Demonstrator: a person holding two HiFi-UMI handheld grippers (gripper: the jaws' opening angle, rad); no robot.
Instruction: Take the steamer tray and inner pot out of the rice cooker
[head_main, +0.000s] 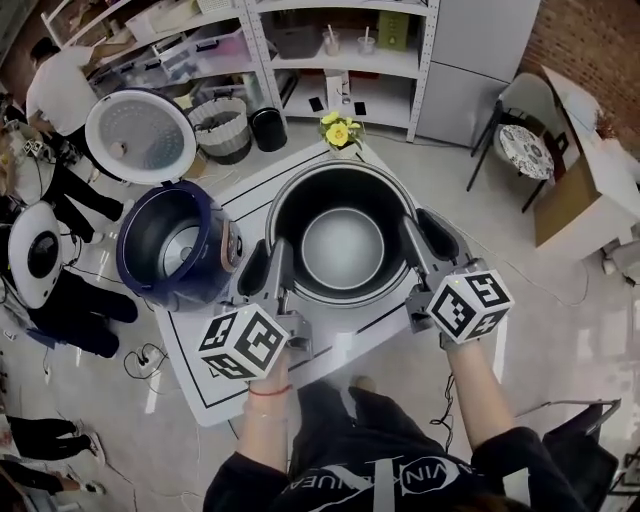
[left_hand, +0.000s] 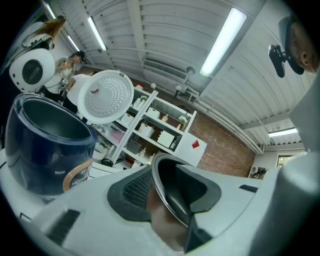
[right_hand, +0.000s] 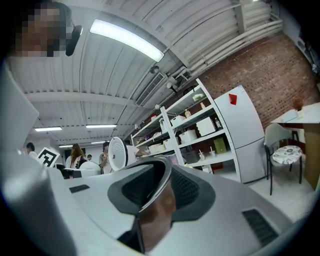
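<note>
Pot (head_main: 343, 248) rim between fingers (head_main: 252, 272) (left gripper (head_main: 268, 262), right gripper (head_main: 425, 236))

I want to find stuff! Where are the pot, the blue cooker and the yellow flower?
inner pot (head_main: 343, 248): head view, inside bottom
blue cooker (head_main: 165, 292): head view, outer wall
yellow flower (head_main: 339, 131): head view, bloom

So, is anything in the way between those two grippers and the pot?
No. The left gripper and the right gripper each have their jaws closed on the rim of the pot, one at each side. The cooker stands apart, at the pot's left.
</note>
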